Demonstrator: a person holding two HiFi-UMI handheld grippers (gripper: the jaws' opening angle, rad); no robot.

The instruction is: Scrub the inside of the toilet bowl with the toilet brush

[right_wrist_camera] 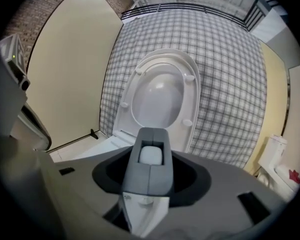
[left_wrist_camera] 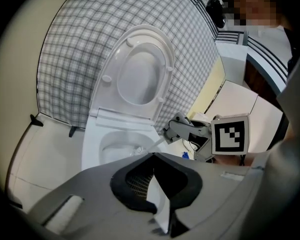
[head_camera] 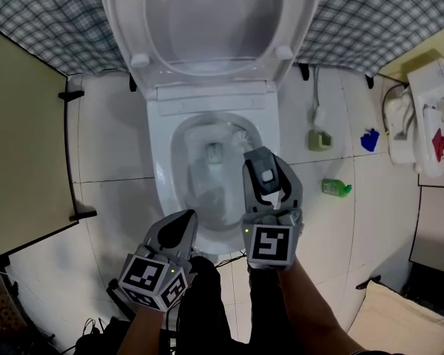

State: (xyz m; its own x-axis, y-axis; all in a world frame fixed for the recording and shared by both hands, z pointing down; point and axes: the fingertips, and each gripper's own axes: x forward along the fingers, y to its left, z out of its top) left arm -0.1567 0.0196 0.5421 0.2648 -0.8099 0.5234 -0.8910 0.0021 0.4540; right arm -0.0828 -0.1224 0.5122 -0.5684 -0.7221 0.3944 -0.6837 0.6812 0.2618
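Note:
The white toilet (head_camera: 163, 176) stands with its lid and seat (head_camera: 211, 21) raised against the checked wall. My right gripper (head_camera: 260, 160) hangs over the bowl's right rim, shut on the white handle of the toilet brush (left_wrist_camera: 157, 141). The handle slants down to the left into the bowl, and its bristled head (left_wrist_camera: 138, 149) is near the bowl's inner wall. In the right gripper view the fingers (right_wrist_camera: 150, 176) sit closed around the handle's end. My left gripper (head_camera: 185, 220) is at the bowl's front edge, shut with nothing in it.
A brush holder (head_camera: 320, 139), a blue object (head_camera: 369, 140) and a green bottle (head_camera: 336, 188) lie on the tiled floor right of the toilet. A white appliance (head_camera: 422, 120) stands at far right. A beige partition (head_camera: 22, 146) closes the left side.

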